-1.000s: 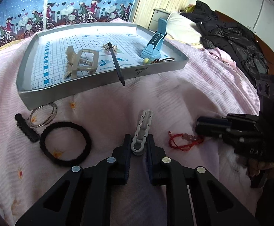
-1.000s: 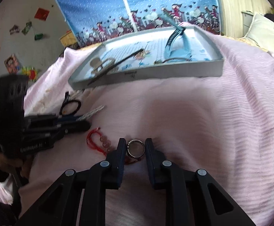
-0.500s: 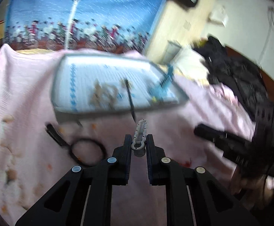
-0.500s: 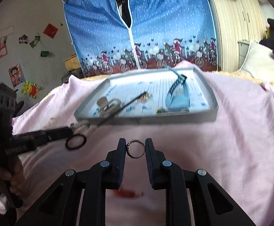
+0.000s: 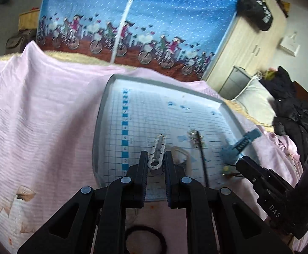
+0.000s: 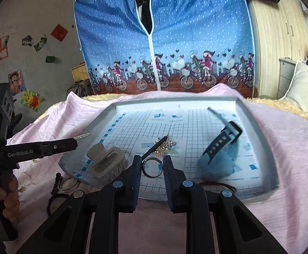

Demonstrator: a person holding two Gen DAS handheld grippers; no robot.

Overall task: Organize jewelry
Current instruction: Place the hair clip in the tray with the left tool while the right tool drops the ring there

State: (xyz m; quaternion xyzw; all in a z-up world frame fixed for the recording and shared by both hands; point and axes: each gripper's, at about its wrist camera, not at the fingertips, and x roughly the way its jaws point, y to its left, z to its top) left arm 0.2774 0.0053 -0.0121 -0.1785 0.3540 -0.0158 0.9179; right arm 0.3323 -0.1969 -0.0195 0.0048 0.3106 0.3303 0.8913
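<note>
The left gripper (image 5: 156, 160) is clamped on a white scalloped hair clip (image 5: 157, 153), which juts forward from between its fingers. A second ago that clip lay on the pink bedspread (image 5: 48, 114) in front of the tray; now it is lifted off the cloth and hangs over the near edge of the grey tray (image 5: 100, 114), above the printed grid. The black hair tie (image 5: 145, 240), which was ahead and to the left of this gripper, now sits below and behind its fingers, close to the lower edge of the view.

The right gripper (image 6: 152, 167) pinches a silver ring (image 6: 151, 167) held upright between its fingers. Earlier the ring was down at the bedspread beside a red cord bracelet; now it is raised over the tray's near rim and the red bracelet is out of sight. Just ahead of the ring a thin black stick (image 6: 155, 147) lies slanted across a small gold brooch (image 6: 166, 145). To the left of this gripper a beige claw clip (image 6: 107, 163) rests on the tray, and to the right a blue watch (image 6: 220, 154) stands with its strap curled up. A brown loop (image 6: 217, 184) lies just beside the right finger at the tray's front edge.

Both grippers now point at the tray from close by, side by side.
</note>
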